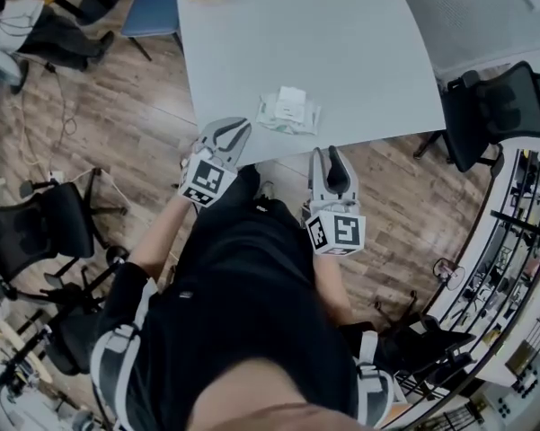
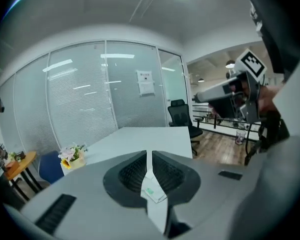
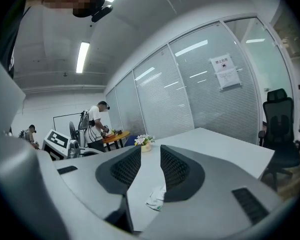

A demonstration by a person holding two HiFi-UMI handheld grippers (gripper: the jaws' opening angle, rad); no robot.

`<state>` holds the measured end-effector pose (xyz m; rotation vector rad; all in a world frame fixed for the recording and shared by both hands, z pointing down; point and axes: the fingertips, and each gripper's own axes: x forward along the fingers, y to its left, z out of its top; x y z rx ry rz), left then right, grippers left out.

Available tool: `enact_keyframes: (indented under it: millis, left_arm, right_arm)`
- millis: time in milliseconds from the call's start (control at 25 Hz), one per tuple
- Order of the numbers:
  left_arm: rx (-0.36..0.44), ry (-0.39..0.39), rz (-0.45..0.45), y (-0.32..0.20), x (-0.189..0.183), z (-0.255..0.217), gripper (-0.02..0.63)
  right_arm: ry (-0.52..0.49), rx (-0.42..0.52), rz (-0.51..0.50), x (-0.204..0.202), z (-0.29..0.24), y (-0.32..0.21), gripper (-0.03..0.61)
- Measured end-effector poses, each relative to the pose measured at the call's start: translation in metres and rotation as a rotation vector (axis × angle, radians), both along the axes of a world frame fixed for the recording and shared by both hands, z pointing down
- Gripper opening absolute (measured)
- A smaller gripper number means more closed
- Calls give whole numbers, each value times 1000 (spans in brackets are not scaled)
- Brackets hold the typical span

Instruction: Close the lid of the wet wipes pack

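The wet wipes pack (image 1: 289, 112) lies near the front edge of the grey table (image 1: 341, 43), pale and crinkled, with a white flap on its top. My left gripper (image 1: 236, 128) hovers at the table's edge, just left of and short of the pack, its jaws a narrow slit apart and holding nothing. In the left gripper view the pack (image 2: 152, 191) shows through that slit (image 2: 149, 154). My right gripper (image 1: 326, 153) hangs over the floor in front of the table, open and empty. The pack (image 3: 157, 198) sits low between its jaws (image 3: 150, 151).
A small flower pot (image 3: 145, 141) stands at the table's far end. Black office chairs stand at the right (image 1: 499, 110) and left (image 1: 36, 227), and a blue chair (image 1: 153, 7) at the far side. A person (image 3: 97, 124) stands by an orange table behind. Glass walls enclose the room.
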<state>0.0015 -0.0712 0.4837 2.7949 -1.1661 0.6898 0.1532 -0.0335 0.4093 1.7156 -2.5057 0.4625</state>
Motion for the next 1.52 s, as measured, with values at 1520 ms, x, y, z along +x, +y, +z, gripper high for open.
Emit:
enact_keyframes:
  millis: [1520]
  left_arm:
    - [-351, -593, 710, -88, 55, 289, 77]
  right_arm:
    - [296, -428, -496, -31, 161, -203, 147]
